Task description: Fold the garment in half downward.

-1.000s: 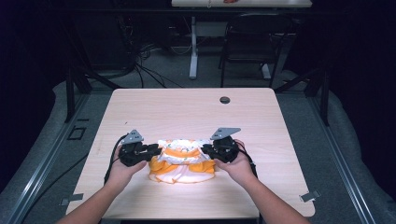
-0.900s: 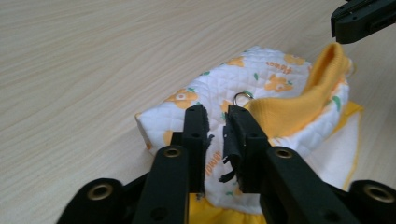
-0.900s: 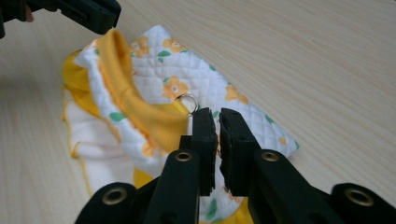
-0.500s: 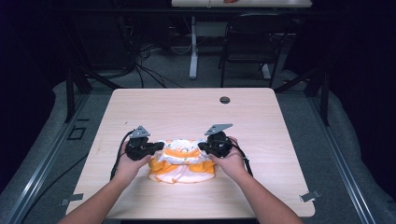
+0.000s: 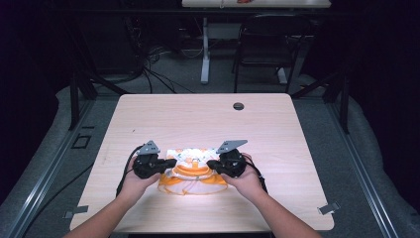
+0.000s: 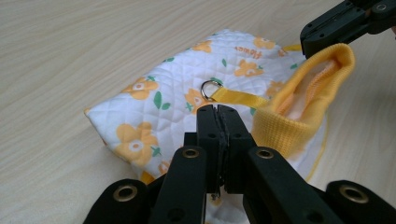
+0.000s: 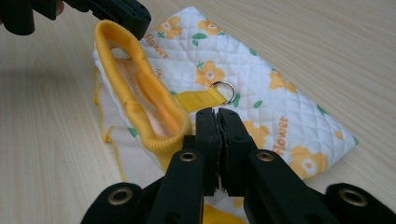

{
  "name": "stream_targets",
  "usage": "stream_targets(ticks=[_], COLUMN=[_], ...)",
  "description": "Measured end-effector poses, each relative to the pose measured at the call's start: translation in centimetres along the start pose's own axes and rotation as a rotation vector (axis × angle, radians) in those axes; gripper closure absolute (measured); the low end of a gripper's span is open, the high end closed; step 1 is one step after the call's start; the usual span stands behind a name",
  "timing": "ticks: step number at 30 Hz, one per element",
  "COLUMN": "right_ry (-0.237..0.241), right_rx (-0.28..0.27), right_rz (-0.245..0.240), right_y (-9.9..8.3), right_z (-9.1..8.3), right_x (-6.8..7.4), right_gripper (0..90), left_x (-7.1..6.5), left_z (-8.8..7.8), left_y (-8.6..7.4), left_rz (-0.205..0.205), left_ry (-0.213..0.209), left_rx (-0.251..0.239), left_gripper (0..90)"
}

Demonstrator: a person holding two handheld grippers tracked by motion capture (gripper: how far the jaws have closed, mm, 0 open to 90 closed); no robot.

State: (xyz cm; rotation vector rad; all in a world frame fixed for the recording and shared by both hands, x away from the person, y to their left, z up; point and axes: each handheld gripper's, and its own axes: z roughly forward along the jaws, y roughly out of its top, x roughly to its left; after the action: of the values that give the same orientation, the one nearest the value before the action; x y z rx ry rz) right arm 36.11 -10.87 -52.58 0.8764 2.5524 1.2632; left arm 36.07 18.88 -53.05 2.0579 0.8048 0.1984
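One quilted flowered garment (image 5: 195, 171) lies near the front edge of one table (image 5: 198, 119); two grippers, left (image 5: 168, 164) and right (image 5: 212, 165); one metal ring (image 6: 211, 89); one dark round cap (image 5: 238, 106) near the far edge

Both grippers' fingers (image 6: 217, 122) pinched together (facing inward).

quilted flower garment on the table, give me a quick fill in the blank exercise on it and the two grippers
1. The quilted garment lies on a ____ table.
2. The flowers printed on the garment are ____.
3. The jaws of the left gripper and the right gripper are both ____.
4. The yellow strap ends in a metal ____.

Missing words: wooden; orange; shut; ring
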Motion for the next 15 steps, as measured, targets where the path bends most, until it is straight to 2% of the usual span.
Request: stream_targets(ticks=[10,15], right_ry=[0.036,0.047], right_rx=[-0.008,0.014], right_rz=[-0.033,-0.046], right_y=[-0.5,-1.3], right_z=[-1.0,-1.1], right_x=[1.8,2.7], right_gripper=[86.8,86.6], left_x=[-1.8,-2.6], left_z=[-1.0,-1.1], left_y=[-0.8,-1.8], left_rz=[0.021,0.025], left_ry=[-0.038,-0.051], left_rx=[0.01,0.026], left_gripper=[88.7,88.7])
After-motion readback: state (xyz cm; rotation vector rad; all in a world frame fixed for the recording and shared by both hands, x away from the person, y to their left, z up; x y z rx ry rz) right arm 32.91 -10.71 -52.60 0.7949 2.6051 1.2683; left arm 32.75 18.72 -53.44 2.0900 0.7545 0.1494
